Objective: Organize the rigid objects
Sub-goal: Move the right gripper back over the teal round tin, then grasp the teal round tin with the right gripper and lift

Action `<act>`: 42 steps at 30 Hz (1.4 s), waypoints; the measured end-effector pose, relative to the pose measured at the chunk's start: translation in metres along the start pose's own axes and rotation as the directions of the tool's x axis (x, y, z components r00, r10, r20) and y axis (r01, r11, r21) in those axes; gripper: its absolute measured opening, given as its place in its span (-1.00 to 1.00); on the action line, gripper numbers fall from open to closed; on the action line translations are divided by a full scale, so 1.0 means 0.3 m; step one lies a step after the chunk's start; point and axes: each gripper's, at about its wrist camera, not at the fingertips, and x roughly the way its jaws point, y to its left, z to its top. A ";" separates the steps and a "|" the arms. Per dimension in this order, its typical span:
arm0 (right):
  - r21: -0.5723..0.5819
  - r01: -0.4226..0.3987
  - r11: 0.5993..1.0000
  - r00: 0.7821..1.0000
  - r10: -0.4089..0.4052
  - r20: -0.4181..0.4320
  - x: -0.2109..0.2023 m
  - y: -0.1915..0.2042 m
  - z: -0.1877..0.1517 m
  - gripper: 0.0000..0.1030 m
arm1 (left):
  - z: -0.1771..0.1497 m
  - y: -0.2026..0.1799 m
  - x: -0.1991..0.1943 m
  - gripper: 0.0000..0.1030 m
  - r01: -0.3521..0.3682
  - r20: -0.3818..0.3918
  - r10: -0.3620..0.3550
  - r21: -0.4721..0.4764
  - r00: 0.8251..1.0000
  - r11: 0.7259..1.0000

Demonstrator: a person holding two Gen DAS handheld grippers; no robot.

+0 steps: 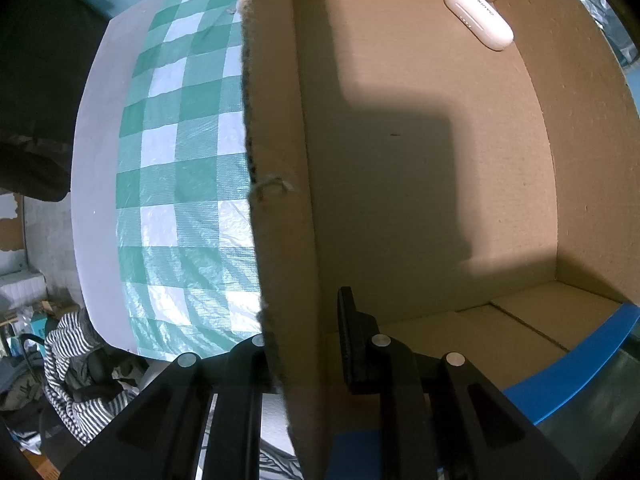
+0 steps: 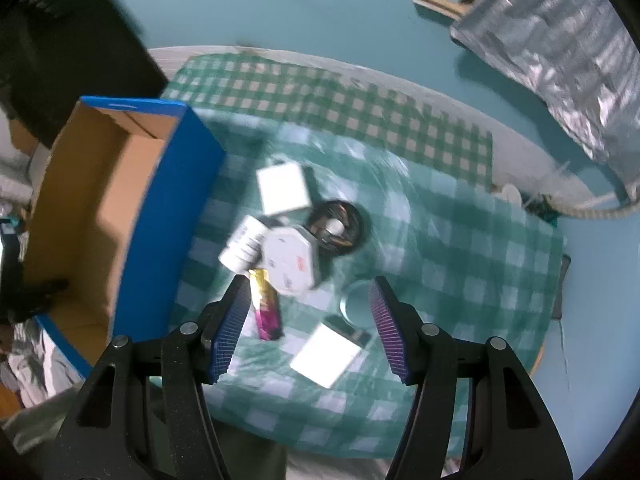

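My left gripper (image 1: 308,320) is shut on the near wall (image 1: 276,200) of a cardboard box with blue outside, one finger inside and one outside. A white earbud case (image 1: 478,16) lies in the box's far corner. My right gripper (image 2: 306,308) is open and empty above a pile on the checked cloth: a white hexagonal box (image 2: 290,260), a white bottle (image 2: 242,244), a white square box (image 2: 283,190), a pink tube (image 2: 266,308), a flat white card (image 2: 328,354), a black round thing (image 2: 338,226). The box (image 2: 164,216) stands to the left.
The green-and-white checked cloth (image 2: 460,248) covers a round table. A clear round lid (image 2: 356,300) lies by the right finger. A silvery bag (image 2: 560,52) lies on the floor beyond. Striped clothes (image 1: 68,360) lie below the table's edge.
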 end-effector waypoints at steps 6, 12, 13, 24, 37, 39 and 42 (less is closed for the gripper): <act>0.063 -0.003 0.998 1.000 0.004 -0.017 0.069 -0.092 -0.044 0.19 | 0.005 -0.011 -0.005 -0.69 -0.003 -0.001 0.003 0.004 1.000 1.000; 0.053 0.008 0.999 1.000 -0.007 -0.014 0.138 -0.119 -0.059 0.19 | 0.011 -0.021 -0.009 -0.69 -0.005 -0.002 0.005 0.000 1.000 1.000; 0.048 0.010 0.999 1.000 -0.010 -0.012 0.150 -0.122 -0.062 0.19 | 0.011 -0.021 -0.008 -0.69 -0.006 -0.003 0.006 -0.003 1.000 1.000; 0.044 0.017 0.999 0.999 -0.015 -0.028 0.272 -0.156 -0.083 0.19 | 0.013 -0.034 -0.010 -0.69 -0.013 -0.009 0.013 -0.016 1.000 1.000; 0.051 -0.001 0.999 1.000 0.002 -0.031 0.322 -0.153 -0.085 -0.12 | 0.010 -0.052 -0.015 -0.69 -0.017 -0.010 0.017 -0.016 1.000 1.000; 0.041 0.005 0.999 1.000 -0.004 -0.024 0.318 -0.148 -0.087 -0.14 | 0.009 -0.055 -0.016 -0.69 -0.017 -0.010 0.017 -0.016 1.000 1.000; 0.039 -0.010 0.999 0.999 0.011 -0.033 0.312 -0.144 -0.089 -0.14 | 0.007 -0.059 -0.016 -0.69 -0.019 -0.009 0.019 -0.015 1.000 1.000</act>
